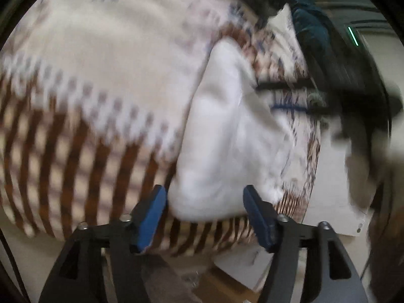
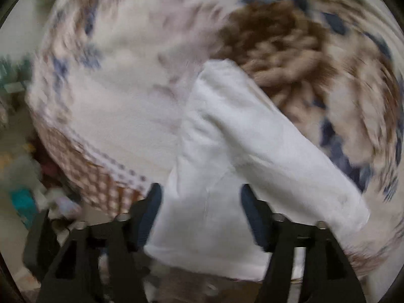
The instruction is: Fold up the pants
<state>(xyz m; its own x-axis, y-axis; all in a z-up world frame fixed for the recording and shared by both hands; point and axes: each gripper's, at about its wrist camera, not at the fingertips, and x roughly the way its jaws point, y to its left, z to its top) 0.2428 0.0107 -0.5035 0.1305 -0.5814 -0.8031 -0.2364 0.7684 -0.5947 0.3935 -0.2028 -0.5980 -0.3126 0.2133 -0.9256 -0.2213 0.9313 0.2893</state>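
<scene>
White pants (image 1: 227,139) lie in a folded bundle on a patterned blanket (image 1: 101,63), seen blurred by motion. My left gripper (image 1: 205,217) is open, its blue pads (image 1: 151,217) apart just short of the bundle's near edge, holding nothing. In the right wrist view the pants (image 2: 227,151) form a long folded strip running toward the lower right. My right gripper (image 2: 200,214) is open, its jaws either side of the strip's near end, with the cloth showing between them; whether they touch it I cannot tell.
The blanket (image 2: 113,88) is cream with brown stripes and blue marks, with a brown knit patch (image 2: 277,50) at the upper right. Cardboard (image 1: 328,202) and floor lie beyond its edge on the right; a dark blue garment (image 1: 310,20) is at the top. Clutter (image 2: 25,189) lies at the left.
</scene>
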